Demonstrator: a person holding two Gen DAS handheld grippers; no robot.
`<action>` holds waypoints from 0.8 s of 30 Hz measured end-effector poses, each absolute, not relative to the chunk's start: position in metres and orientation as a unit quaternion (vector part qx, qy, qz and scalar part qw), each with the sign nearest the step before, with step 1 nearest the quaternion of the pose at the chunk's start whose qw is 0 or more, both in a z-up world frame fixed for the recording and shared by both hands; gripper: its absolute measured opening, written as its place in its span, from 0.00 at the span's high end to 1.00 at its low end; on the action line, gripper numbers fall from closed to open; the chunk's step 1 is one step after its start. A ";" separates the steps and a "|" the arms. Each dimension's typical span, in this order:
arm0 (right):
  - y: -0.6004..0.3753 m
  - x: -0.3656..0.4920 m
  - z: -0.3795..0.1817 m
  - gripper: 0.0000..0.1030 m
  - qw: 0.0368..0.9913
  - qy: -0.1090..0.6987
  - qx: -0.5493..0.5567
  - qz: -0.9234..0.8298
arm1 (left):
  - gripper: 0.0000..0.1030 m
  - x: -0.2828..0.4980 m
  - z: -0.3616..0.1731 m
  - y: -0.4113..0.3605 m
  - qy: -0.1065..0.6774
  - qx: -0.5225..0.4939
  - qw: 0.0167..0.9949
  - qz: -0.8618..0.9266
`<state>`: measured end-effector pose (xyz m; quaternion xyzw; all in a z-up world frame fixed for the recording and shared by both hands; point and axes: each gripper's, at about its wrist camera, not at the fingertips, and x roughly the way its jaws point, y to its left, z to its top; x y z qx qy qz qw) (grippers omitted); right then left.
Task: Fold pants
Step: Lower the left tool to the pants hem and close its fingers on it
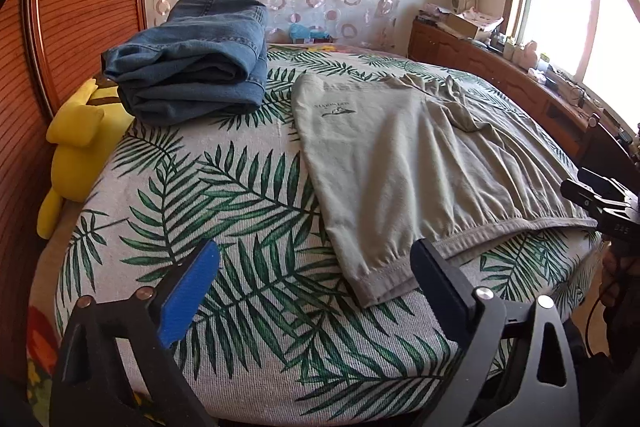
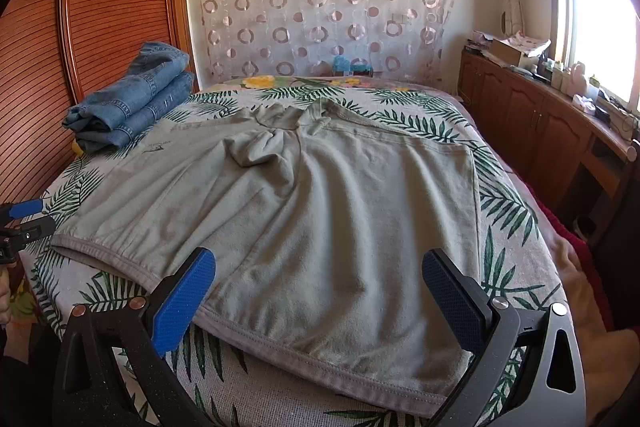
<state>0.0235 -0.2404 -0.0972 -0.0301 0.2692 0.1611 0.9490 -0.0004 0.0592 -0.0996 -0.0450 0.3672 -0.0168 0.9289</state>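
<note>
The grey-green pants point(image 2: 320, 211) lie spread flat on the bed point(image 1: 248, 327), on a cover printed with green palm leaves, their hems toward the near edge and the bunched waist toward the far wall. The left tool point(image 1: 316, 263) hangs over the near edge of the bed with its jaws spread wide and nothing between them; one pant hem lies just beside its right finger. The right tool point(image 2: 320, 279) is spread as well, over the other leg's hem, gripping nothing. Folded blue jeans point(image 1: 192, 63) sit at the far left corner, next to a yellow plush toy point(image 1: 76, 143).
</note>
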 end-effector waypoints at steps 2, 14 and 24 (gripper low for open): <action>-0.244 0.021 -0.099 0.00 0.949 0.271 -0.032 0.162 | 0.18 -0.001 -0.099 0.059 0.369 -0.047 0.928 -0.026; -0.258 0.021 -0.100 0.00 0.944 0.284 -0.030 0.163 | 0.49 -0.005 -0.107 0.049 0.387 -0.042 0.920 -0.053; -0.269 0.016 -0.103 0.00 0.942 0.291 -0.027 0.163 | 0.70 -0.004 -0.106 0.042 0.383 -0.034 0.921 -0.060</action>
